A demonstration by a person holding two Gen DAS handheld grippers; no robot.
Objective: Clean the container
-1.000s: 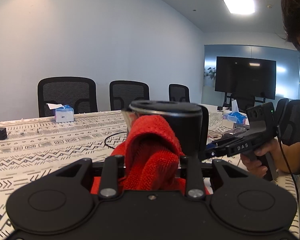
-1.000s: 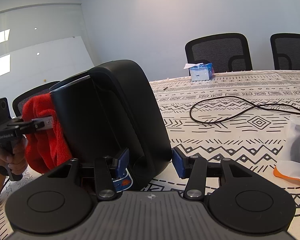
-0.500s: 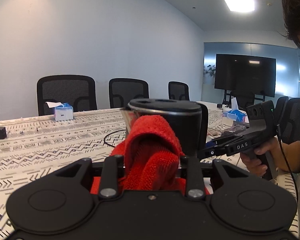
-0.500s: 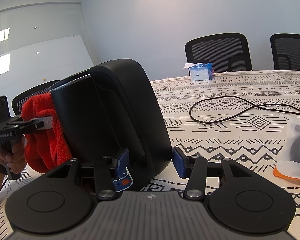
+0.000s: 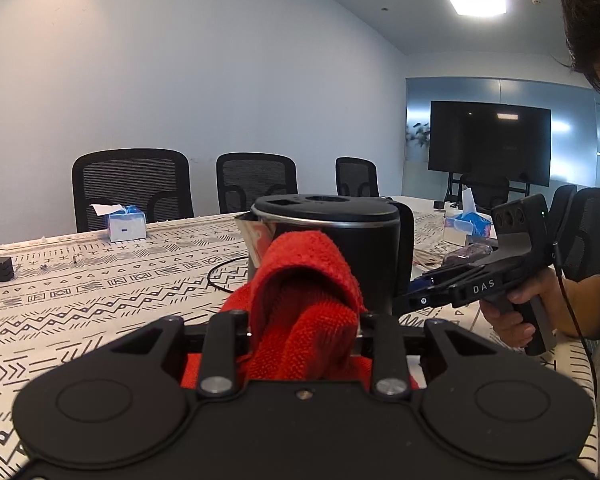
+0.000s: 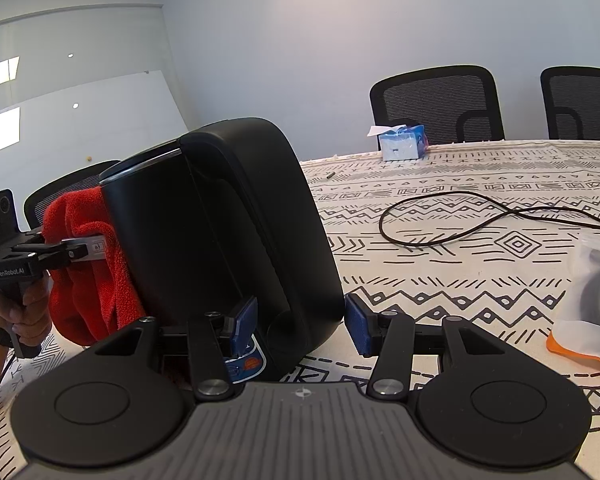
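Here fuzzy red cloth against smooth black cylindrical kettle.

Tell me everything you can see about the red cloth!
The red cloth is fluffy, like a towel, and bunched into thick folds. The left gripper is shut on it, with folds bulging out above and below the fingers. It is pressed against the side of the black kettle, just below the shiny rim and near the spout. In the right camera's view it hangs down the far side of the kettle. It looks dry, though that is hard to tell.
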